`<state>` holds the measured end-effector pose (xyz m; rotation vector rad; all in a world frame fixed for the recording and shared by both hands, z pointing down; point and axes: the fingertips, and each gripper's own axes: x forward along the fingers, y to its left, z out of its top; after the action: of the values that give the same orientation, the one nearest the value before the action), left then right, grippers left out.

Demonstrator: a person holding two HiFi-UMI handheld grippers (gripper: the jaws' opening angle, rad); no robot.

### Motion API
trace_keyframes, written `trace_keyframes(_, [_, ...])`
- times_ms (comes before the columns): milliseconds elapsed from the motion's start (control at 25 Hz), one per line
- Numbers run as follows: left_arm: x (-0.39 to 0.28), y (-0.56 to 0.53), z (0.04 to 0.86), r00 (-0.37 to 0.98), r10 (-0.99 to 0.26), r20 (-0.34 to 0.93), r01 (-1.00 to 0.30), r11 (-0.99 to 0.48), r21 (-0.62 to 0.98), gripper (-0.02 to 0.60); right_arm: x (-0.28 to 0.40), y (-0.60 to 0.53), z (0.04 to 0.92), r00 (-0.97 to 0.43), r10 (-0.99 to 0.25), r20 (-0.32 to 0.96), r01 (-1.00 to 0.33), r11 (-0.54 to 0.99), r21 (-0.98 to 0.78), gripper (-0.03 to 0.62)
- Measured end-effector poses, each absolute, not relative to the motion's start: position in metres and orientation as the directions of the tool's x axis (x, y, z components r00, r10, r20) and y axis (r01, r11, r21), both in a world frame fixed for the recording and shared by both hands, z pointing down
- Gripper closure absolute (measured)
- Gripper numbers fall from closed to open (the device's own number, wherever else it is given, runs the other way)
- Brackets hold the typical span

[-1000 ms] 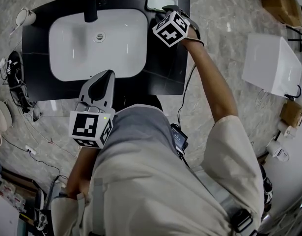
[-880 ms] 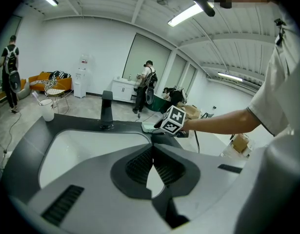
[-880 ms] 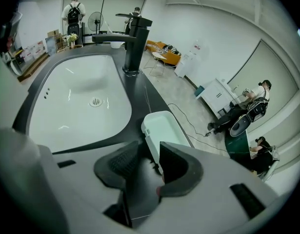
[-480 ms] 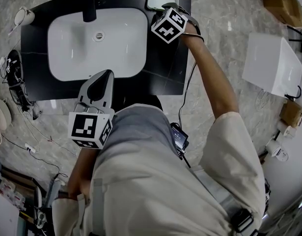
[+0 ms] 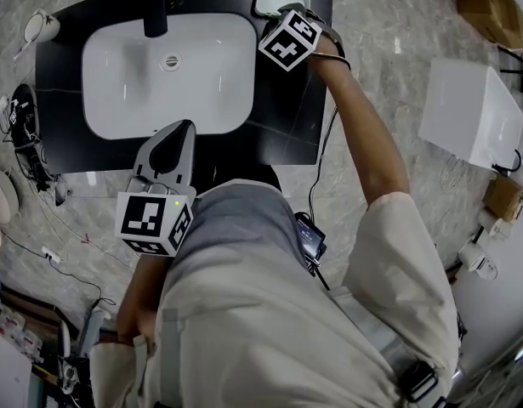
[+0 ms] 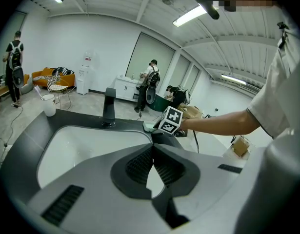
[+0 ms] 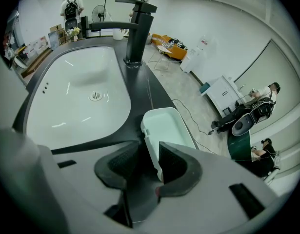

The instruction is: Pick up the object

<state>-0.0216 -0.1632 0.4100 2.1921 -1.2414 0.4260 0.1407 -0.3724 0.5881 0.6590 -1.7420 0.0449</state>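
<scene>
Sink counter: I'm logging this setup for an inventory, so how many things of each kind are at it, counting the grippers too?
Basin: 1
Faucet: 1
Tray: 1
Grippers: 2, the left gripper and the right gripper
Total: 5

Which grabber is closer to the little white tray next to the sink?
Right. The right gripper has its open jaws astride the near wall of the tray. The left gripper is shut at the front edge of the counter, across the basin from it.
</scene>
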Motion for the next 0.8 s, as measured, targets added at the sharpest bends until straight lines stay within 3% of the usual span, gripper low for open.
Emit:
trace_keyframes(240, [-0.021,-0.163,0.409,0.522,-0.667,0.531,-0.853,-0.405,0.329,0.575,0.140,-0.371,0.588,-0.118,-0.403,0.907,-0.432,0.844,0.319,0.520])
trace_keyframes(800, [-0.020,-0.173,0.403,0.525,-0.667,0.528,-0.851,-0.417,0.319,0.575,0.139,-0.367,0.594,-0.088,-0.352,0.932,-0.396,0.871,0.292,0.573])
